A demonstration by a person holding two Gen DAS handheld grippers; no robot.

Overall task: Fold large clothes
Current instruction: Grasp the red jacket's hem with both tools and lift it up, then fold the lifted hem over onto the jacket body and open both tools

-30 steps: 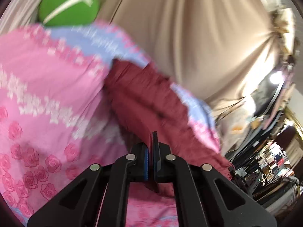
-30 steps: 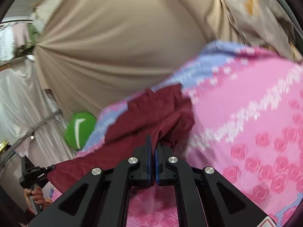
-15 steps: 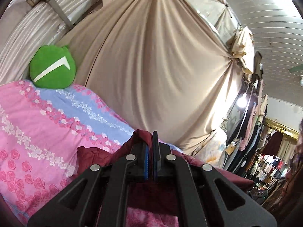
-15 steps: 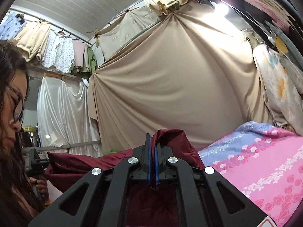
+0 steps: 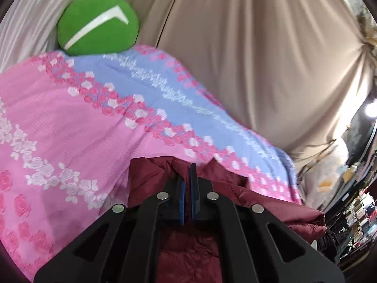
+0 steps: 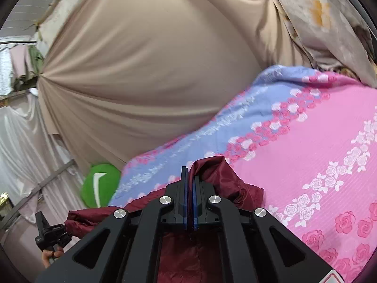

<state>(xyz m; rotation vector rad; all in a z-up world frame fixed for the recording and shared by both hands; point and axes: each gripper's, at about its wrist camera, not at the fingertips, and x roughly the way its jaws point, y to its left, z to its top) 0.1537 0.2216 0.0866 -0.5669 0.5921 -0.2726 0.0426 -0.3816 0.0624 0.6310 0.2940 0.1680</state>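
A dark red padded garment (image 5: 259, 200) hangs stretched between my two grippers above a bed. My left gripper (image 5: 187, 179) is shut on a bunched edge of it, and the cloth spreads right toward the other hand. In the right wrist view my right gripper (image 6: 189, 181) is shut on the opposite edge of the dark red garment (image 6: 226, 179), which runs left to the other gripper (image 6: 50, 235), held by a hand. The part below both grippers hangs out of sight.
The bed carries a pink cover (image 5: 59, 122) with rose rows and a blue band (image 6: 235, 118). A round green cushion (image 5: 99, 28) lies at its far end. Beige curtain (image 6: 153, 70) drapes behind; shelves of goods (image 5: 360, 212) stand at right.
Half a second ago both grippers pointed up toward the curtain and ceiling with the garment lifted. They have tipped back down toward the bed, still gripping the dark red garment.
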